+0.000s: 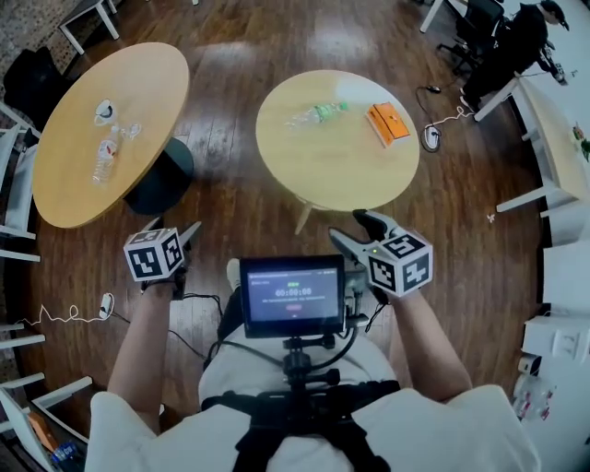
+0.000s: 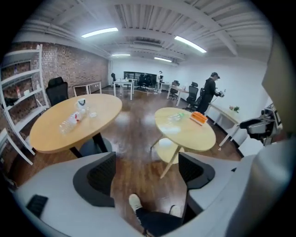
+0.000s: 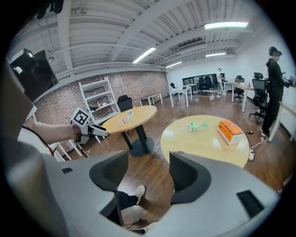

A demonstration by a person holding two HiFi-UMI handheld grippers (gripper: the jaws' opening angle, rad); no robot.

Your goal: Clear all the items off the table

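Two round wooden tables stand ahead of me. On the nearer one (image 1: pixel 323 171) lie a clear bottle with a green label (image 1: pixel 316 114) and an orange box (image 1: pixel 387 123); both show in the right gripper view, bottle (image 3: pixel 193 125) and box (image 3: pixel 230 131). The left table (image 1: pixel 69 184) carries a clear bottle with a red label (image 1: pixel 106 159), a white object (image 1: pixel 105 112) and a small clear cup (image 1: pixel 131 132). My left gripper (image 1: pixel 187 236) (image 2: pixel 147 173) and right gripper (image 1: pixel 353 228) (image 3: pixel 148 173) hover over the floor, short of both tables. Both are open with nothing between the jaws.
A chest-mounted screen (image 1: pixel 292 295) sits between my arms. A person (image 2: pixel 210 90) stands at desks far right, near office chairs (image 1: pixel 479 28). White shelves (image 2: pixel 18 92) line the brick wall at left. Cables and a small white device (image 1: pixel 430 138) lie on the wood floor.
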